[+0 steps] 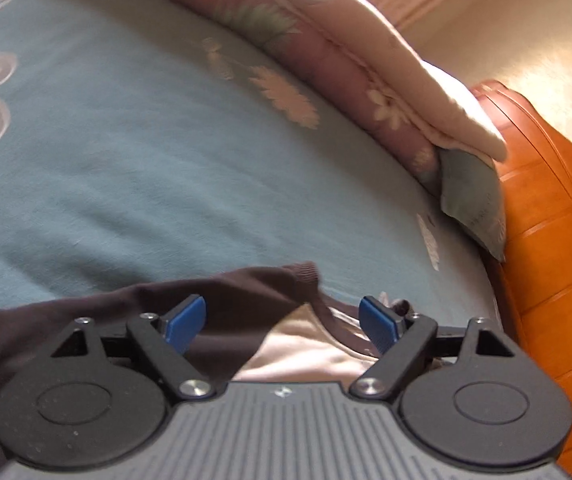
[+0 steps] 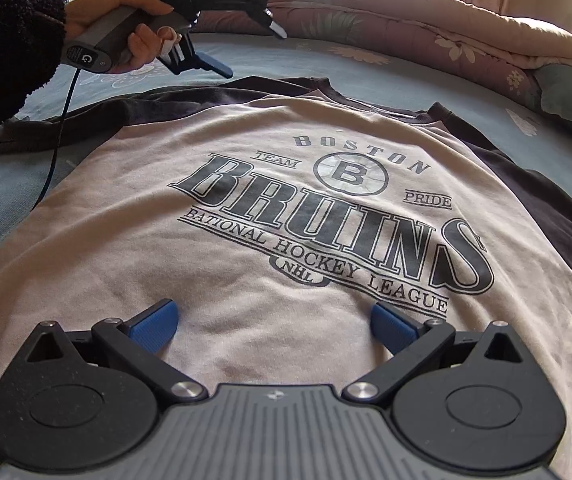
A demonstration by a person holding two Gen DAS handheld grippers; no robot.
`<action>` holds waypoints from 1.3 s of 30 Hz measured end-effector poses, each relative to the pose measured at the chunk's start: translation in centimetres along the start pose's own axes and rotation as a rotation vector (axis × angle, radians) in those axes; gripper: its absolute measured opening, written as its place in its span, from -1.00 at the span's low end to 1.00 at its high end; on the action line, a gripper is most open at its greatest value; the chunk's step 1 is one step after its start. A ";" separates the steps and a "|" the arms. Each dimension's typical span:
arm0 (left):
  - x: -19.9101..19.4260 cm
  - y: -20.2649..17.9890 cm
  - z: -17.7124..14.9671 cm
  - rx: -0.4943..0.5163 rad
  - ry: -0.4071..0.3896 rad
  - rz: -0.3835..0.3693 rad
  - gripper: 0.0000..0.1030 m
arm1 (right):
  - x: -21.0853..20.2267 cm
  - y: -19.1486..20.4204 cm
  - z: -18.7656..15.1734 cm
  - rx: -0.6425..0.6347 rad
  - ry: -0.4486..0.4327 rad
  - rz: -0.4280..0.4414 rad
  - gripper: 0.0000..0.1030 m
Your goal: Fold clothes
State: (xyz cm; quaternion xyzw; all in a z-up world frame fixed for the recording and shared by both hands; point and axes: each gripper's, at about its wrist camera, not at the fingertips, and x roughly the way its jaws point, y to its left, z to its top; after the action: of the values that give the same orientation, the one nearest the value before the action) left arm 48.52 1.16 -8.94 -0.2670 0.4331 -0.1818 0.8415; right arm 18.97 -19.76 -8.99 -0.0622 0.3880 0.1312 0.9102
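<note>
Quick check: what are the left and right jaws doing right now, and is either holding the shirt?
Left gripper: jaws open, holding nothing, above the shirt's dark sleeve.
Right gripper: jaws open, holding nothing, over the shirt.

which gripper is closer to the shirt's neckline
Left. The left gripper hangs open right over the shirt's neckline; the right gripper sits open down near the hem, below the print.

Both grippers, left gripper and right gripper, apparently hover, fingers spread.
</note>
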 end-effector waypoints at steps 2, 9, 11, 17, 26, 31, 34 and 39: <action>1.1 -0.8 0.4 0.004 0.010 0.000 0.66 | -0.1 -0.1 -0.2 -0.003 -0.005 0.003 1.00; 5.5 0.0 1.0 -0.018 -0.011 0.061 0.66 | -0.4 -0.4 -0.6 -0.015 -0.012 0.022 1.00; 5.9 -0.2 1.7 -0.024 -0.024 0.082 0.65 | -0.3 -0.4 -0.5 -0.014 -0.008 0.023 1.00; 2.5 -2.9 2.3 0.019 -0.029 0.103 0.64 | -0.4 -0.4 -0.2 -0.013 0.005 0.024 1.00; -2.0 -6.1 -2.4 0.098 0.171 0.065 0.70 | -1.3 -0.7 -0.1 0.050 0.027 0.018 1.00; 0.0 -3.6 -5.3 0.046 0.233 0.116 0.70 | -1.6 -1.3 -0.3 0.073 0.024 0.023 1.00; 0.1 -1.4 -5.5 0.037 0.193 0.134 0.64 | -1.5 -1.8 -0.4 0.090 0.030 0.020 1.00; -2.8 -2.2 -5.1 0.078 0.137 0.224 0.63 | -1.3 -2.6 -0.5 0.116 0.027 0.014 1.00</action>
State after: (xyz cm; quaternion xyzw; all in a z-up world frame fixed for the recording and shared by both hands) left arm 42.53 -0.59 -8.28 -0.1708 0.5091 -0.1214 0.8348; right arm 18.51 -22.61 -8.36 -0.0083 0.4074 0.1142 0.9061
